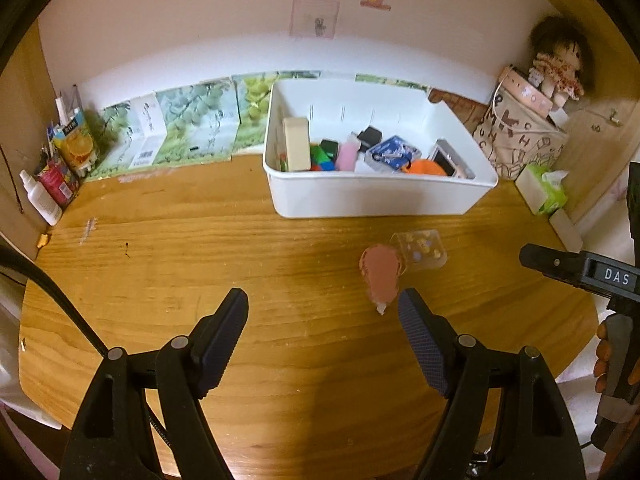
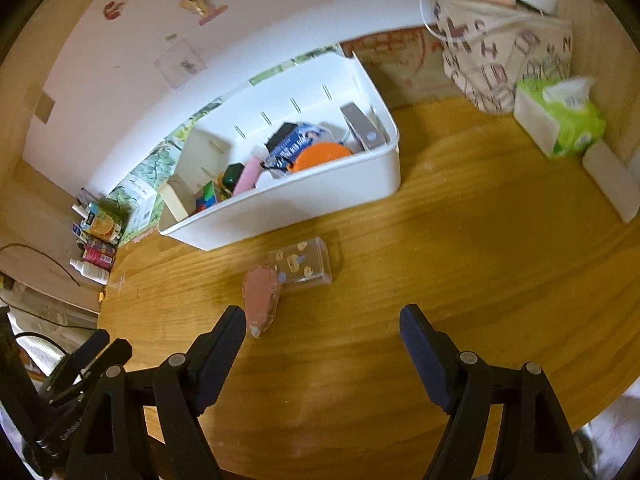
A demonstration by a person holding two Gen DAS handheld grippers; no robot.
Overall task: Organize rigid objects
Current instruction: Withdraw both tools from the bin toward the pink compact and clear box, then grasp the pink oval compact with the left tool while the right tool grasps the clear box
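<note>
A pink oblong packet lies on the wooden table, touching a small clear plastic box with tiny yellow pieces inside. Behind them stands a white bin holding several small items. My left gripper hangs open over bare wood, and the packet's near end lies just beside its right finger. In the right wrist view the packet and clear box lie ahead and left of my open right gripper, in front of the bin. Nothing sits between either pair of fingers.
A green tissue box, a letter-patterned bag and a doll stand at the back right. Bottles and cartons crowd the back left corner, and printed boxes line the wall. The table's rounded edge curves at the near right.
</note>
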